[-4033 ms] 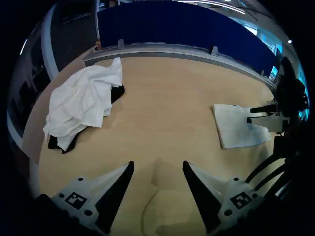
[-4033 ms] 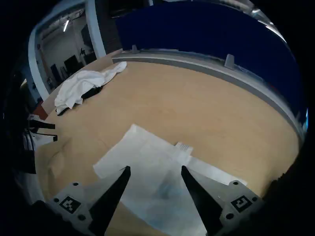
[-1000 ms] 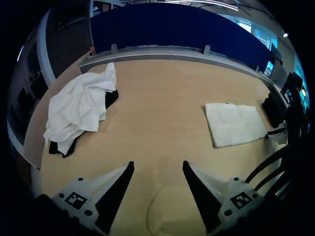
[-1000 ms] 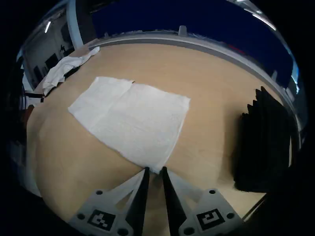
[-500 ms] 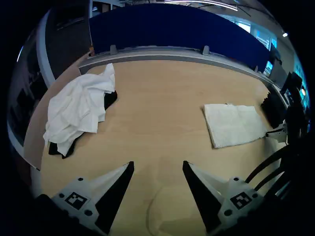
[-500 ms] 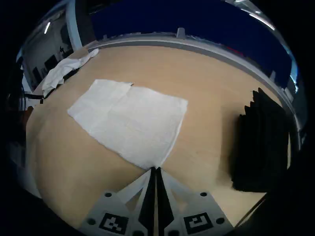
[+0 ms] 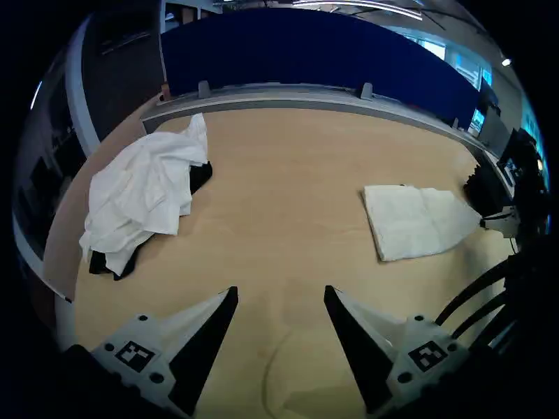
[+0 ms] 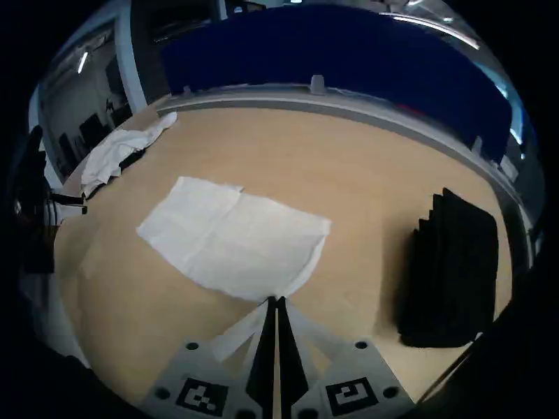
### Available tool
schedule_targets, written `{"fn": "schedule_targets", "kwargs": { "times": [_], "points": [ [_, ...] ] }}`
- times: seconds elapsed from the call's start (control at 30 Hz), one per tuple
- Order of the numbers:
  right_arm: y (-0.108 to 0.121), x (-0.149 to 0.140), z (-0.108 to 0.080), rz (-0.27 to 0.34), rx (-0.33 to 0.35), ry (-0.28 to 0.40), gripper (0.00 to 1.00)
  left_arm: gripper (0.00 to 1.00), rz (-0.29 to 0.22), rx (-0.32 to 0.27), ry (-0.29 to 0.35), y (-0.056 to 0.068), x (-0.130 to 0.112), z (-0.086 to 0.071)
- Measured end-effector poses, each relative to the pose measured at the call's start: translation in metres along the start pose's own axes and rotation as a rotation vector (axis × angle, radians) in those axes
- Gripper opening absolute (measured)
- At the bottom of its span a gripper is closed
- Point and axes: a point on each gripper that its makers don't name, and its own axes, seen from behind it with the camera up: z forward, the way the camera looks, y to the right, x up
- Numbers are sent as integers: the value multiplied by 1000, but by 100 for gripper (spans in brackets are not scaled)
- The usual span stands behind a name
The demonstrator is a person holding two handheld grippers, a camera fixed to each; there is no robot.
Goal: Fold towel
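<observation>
Wood bench (image 7: 293, 181). Left gripper (image 7: 280, 288): fingers wide apart over bare wood, holding nothing. Right gripper (image 8: 276, 302): fingers pinched together on near corner of towel (image 8: 234, 241), otherwise flat. Black stack (image 8: 454, 265) beside towel. White heap (image 7: 143, 188) farther off. Blue partition (image 7: 314, 49) at rear.

Towel (image 8: 234, 244) corner inside right claw (image 8: 274, 302)

Even overhead light from ceiling strip (image 7: 377, 6), plus window glow (image 7: 437, 49) at right. Desk (image 7: 293, 181) evenly lit, shadows soft and faint. White towel (image 8: 237, 241) not clipped, creases readable. Black stack (image 8: 451, 269) crushed, little detail. Strong fisheye bending and softness toward rims; centre sharp, no motion blur.
</observation>
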Motion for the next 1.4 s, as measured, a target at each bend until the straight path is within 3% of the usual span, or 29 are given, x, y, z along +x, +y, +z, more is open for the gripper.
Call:
{"fn": "schedule_targets", "kwargs": {
  "times": [0.5, 0.9, 1.4],
  "points": [
    [-26, 69, -20, -76, 19, 79, 2, 92, -7, -4, 21, -5, 2, -9],
    [-37, 79, -13, -104, 34, 71, 2, 91, -12, -12, 28, -4, 2, -14],
    [-82, 103, 10, -211, 92, 54, 2, 91, -27, -23, 40, -2, 2, -17]
  ]
}}
